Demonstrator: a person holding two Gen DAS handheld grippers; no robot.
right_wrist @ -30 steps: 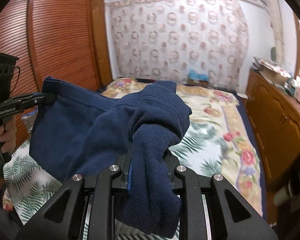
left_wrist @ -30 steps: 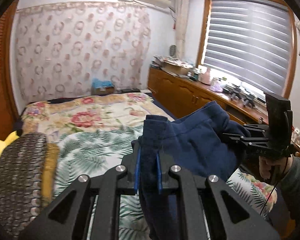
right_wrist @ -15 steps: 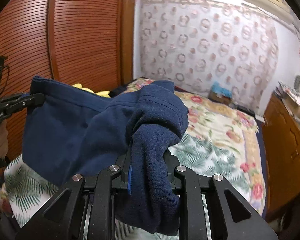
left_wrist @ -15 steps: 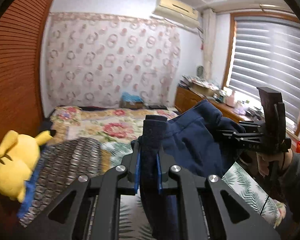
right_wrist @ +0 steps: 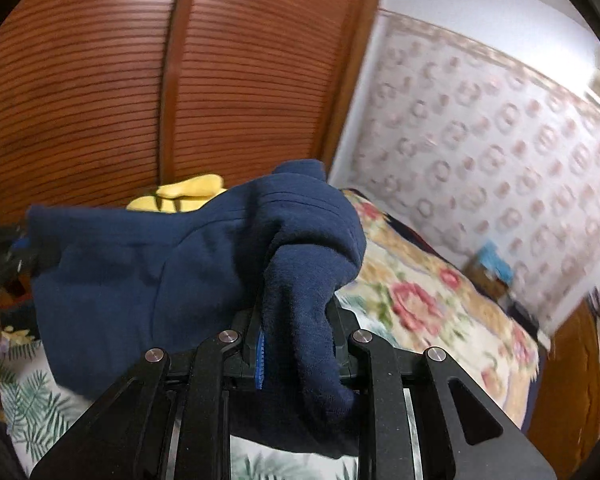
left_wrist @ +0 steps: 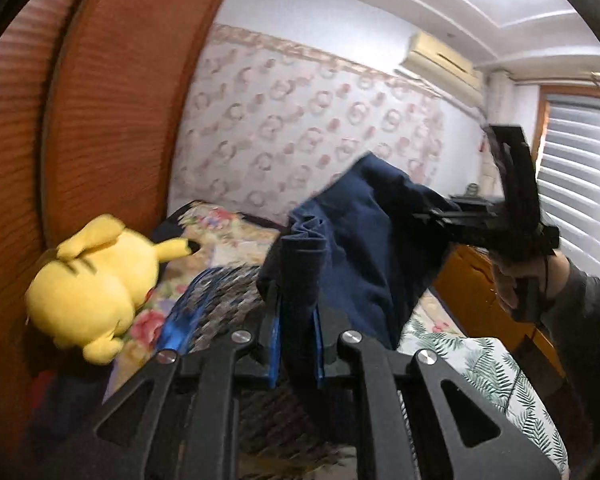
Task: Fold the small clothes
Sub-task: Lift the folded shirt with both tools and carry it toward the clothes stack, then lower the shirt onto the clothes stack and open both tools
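A small dark navy garment [left_wrist: 364, 240] hangs in the air between my two grippers, above the bed. My left gripper [left_wrist: 296, 328] is shut on one edge of it. My right gripper [right_wrist: 296, 328] is shut on the other end of the garment [right_wrist: 172, 272], which bunches over its jaws. In the left wrist view the right gripper [left_wrist: 452, 216] shows at the right, held in a hand. In the right wrist view the left gripper [right_wrist: 24, 248] is blurred at the far left edge.
A bed with a floral and leaf-print cover [right_wrist: 428, 300] lies below. A yellow plush toy [left_wrist: 96, 280] and a dark patterned pillow [left_wrist: 220, 296] sit at its left, by the slatted wooden wardrobe doors [right_wrist: 140, 80]. A wooden cabinet [left_wrist: 472, 280] and window blinds are at the right.
Both grippers have swung left and tilted upward with the garment still held between them. The wardrobe doors and plush toy now fill more of the views. The frames are motion-blurred.
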